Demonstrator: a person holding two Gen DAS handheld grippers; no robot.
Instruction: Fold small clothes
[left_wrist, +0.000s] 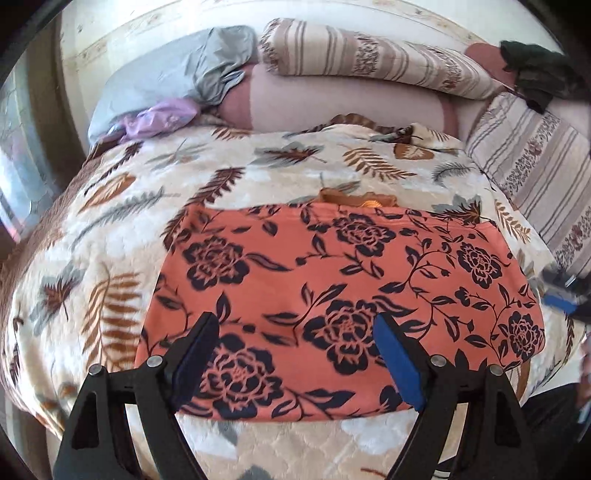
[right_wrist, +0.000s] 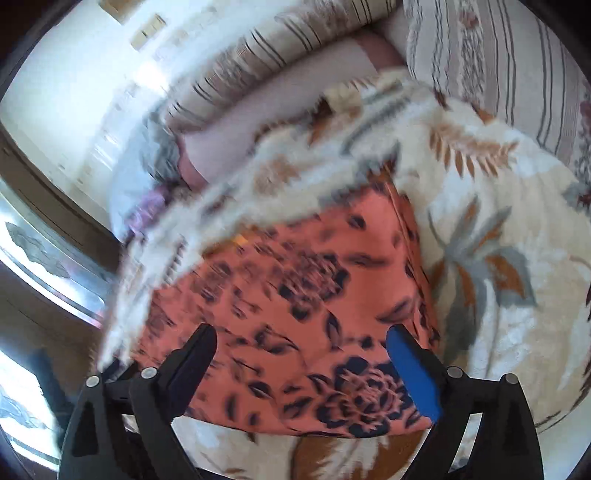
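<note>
Orange cloth (left_wrist: 332, 280) w/ black rose print lies flat on a cream blanket (left_wrist: 110, 229) w/ leaf pattern, roughly rectangular, looks already folded over; near edge runs just in front of the cams.

Left gripper (left_wrist: 295, 347): jaws spread wide, nothing between them, hovering over the near-left part of the cloth. Contact w/ the fabric can't be told. Blue pad visible on one finger, other finger looks dark.

Right gripper (right_wrist: 303, 358): jaws also spread wide, holding nothing, above the near edge of the cloth (right_wrist: 295, 302). Right wrist view is motion-blurred, esp. upper left, so detail there is poor. Right edge of cloth shows a seam/hem running away from the cam.

Bg, left wrist view: striped pillow (left_wrist: 369, 55) across the far side, second striped pillow (left_wrist: 535, 162) on the right, grey bundle (left_wrist: 184, 77) far left w/ a purple item (left_wrist: 162, 118) just beside it, dark cloth (left_wrist: 535, 70) at far right on top of the pillows. Blanket (right_wrist: 498, 240) fills the right side of the right wrist view.
</note>
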